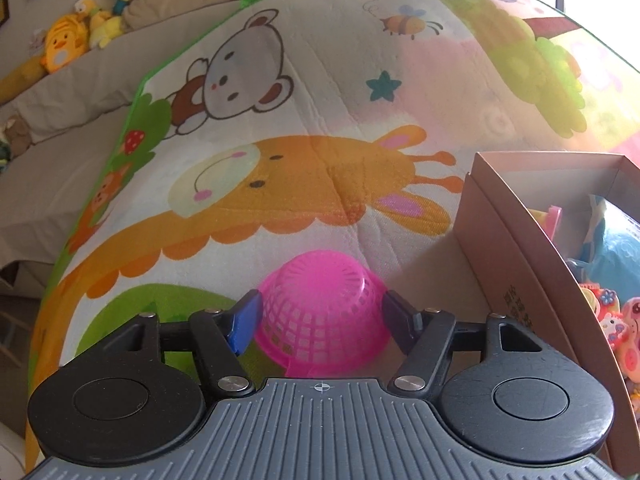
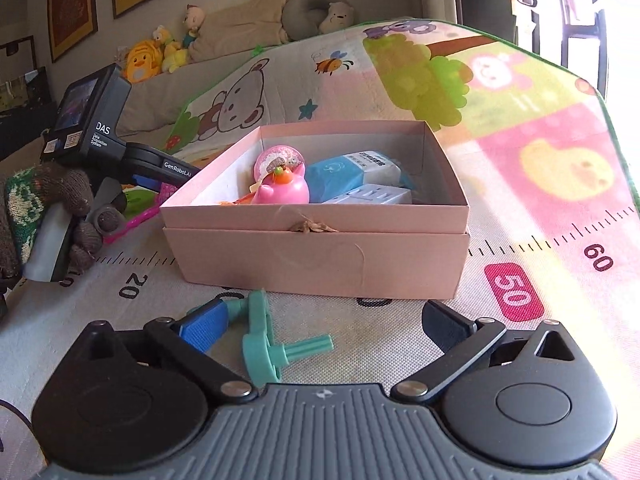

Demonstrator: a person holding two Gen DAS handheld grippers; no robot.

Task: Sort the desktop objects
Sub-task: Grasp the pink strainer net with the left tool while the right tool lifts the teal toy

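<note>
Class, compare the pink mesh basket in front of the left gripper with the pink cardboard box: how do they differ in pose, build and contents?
1. The pink basket lies upside down on the mat; the pink box stands upright, open at the top.
2. The basket's wall is open plastic lattice; the box's walls are solid card.
3. The box holds toys and packets; nothing shows in the basket.

Both are pink containers.

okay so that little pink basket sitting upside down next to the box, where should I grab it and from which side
Grip the pink basket across its lattice side wall, low, just above the flared rim, coming in level from the near side as the left hand-held gripper is lined up. It lies mouth-down on the mat, so the rim can't be pinched, and the wall narrows toward the top, where pads would likely slip.
</note>
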